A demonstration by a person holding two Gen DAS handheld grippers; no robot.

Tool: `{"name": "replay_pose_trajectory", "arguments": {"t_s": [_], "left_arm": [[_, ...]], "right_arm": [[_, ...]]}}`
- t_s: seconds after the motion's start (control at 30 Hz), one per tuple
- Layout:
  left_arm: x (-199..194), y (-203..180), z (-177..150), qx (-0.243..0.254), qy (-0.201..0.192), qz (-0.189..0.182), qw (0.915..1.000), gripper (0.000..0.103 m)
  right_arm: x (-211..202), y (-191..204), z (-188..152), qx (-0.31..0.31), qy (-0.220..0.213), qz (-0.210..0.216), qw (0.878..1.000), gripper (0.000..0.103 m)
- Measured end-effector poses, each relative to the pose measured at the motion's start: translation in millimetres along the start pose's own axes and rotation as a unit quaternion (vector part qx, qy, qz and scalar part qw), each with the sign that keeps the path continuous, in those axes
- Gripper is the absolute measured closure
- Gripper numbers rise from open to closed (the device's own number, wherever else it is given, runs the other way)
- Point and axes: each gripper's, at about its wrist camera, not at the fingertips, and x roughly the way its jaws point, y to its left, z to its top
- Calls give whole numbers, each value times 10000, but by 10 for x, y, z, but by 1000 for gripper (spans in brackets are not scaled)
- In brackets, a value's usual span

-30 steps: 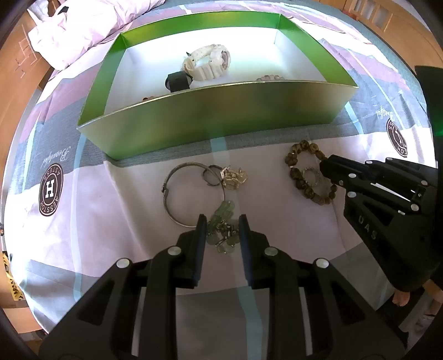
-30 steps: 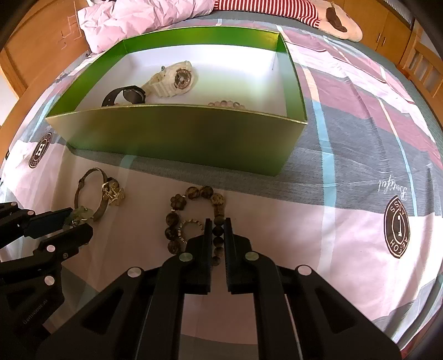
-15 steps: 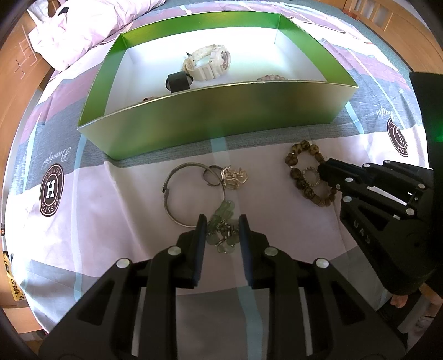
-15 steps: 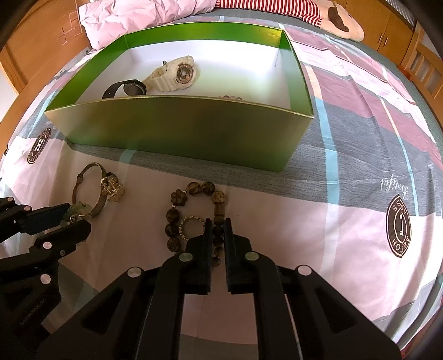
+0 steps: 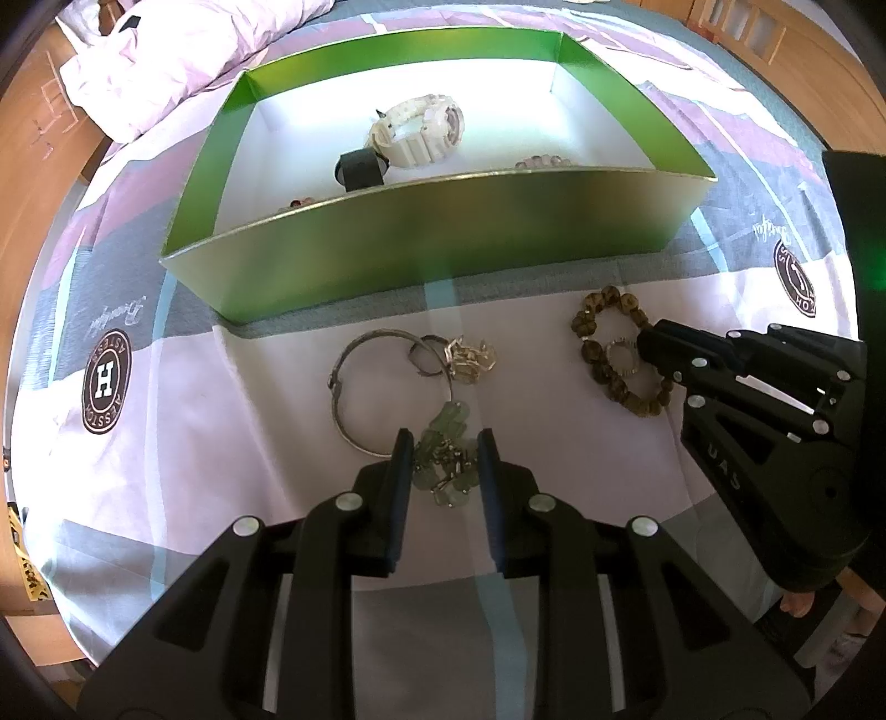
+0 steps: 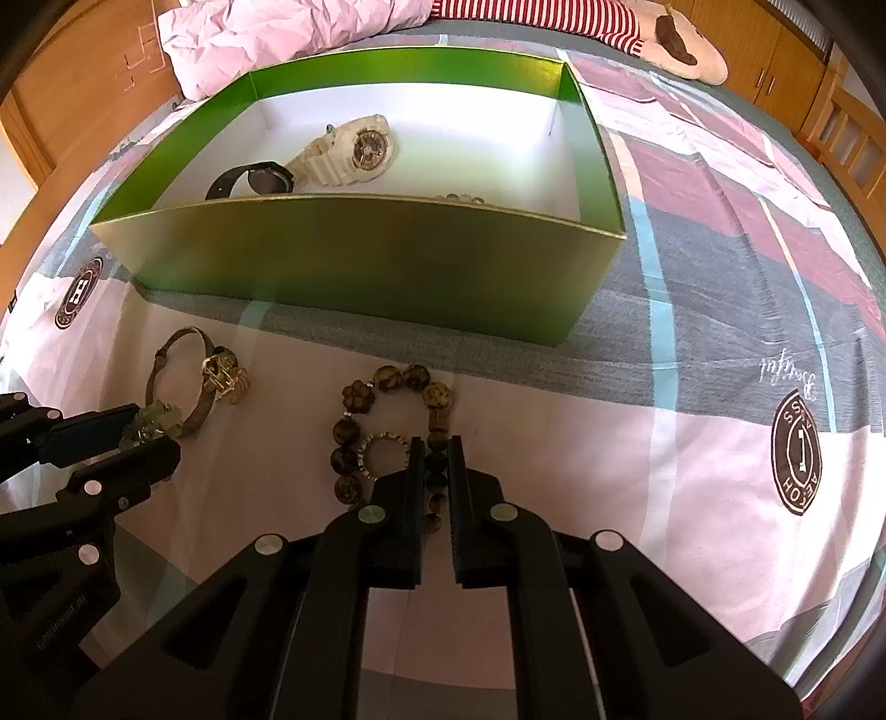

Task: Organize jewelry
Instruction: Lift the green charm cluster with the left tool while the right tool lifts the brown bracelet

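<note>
A green box [image 5: 443, 243] [image 6: 354, 266] with a white floor stands on the bed and holds a white watch [image 5: 415, 130] [image 6: 354, 152], a black watch [image 5: 360, 169] [image 6: 252, 180] and a pale bead bracelet [image 5: 545, 162]. My left gripper [image 5: 446, 448] [image 6: 147, 429] is shut on a pale green stone bracelet [image 5: 443, 454] [image 6: 152, 421] lying on the sheet. My right gripper [image 6: 437, 451] [image 5: 650, 354] is shut on a brown bead bracelet [image 6: 387, 426] [image 5: 614, 349], also on the sheet.
A silver bangle [image 5: 382, 387] [image 6: 183, 382] and a gold charm cluster [image 5: 470, 357] [image 6: 224, 379] lie between the two grippers. A small beaded ring [image 6: 382, 454] lies inside the brown bracelet. A crumpled pink duvet [image 6: 288, 33] lies behind the box.
The right gripper has pulled slightly back from the box, dragging the brown bead bracelet a little. The left gripper and the green bracelet have not moved.
</note>
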Motion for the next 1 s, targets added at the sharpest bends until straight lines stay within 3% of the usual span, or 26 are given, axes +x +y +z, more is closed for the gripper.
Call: {"name": "replay_pose_trajectory", "arguments": {"t_s": [0.1, 0.2, 0.33, 1.0], "left_arm": [[-104, 58, 29, -97, -203, -40, 9997, 80], [-298, 193, 82, -263, -593, -83, 9979, 80], [-405, 344, 125, -480, -805, -115, 9955, 80], [-482, 479, 159, -700, -982, -11, 9927, 80]], "right_arm": [[-133, -32, 32, 99, -216, 111, 9997, 96], [-376, -61, 84, 153, -680, 283, 9972, 96], [-606, -40, 124, 59, -1216, 350, 9919, 96], [-667, 10, 115, 42, -1411, 401, 9892, 96]]}}
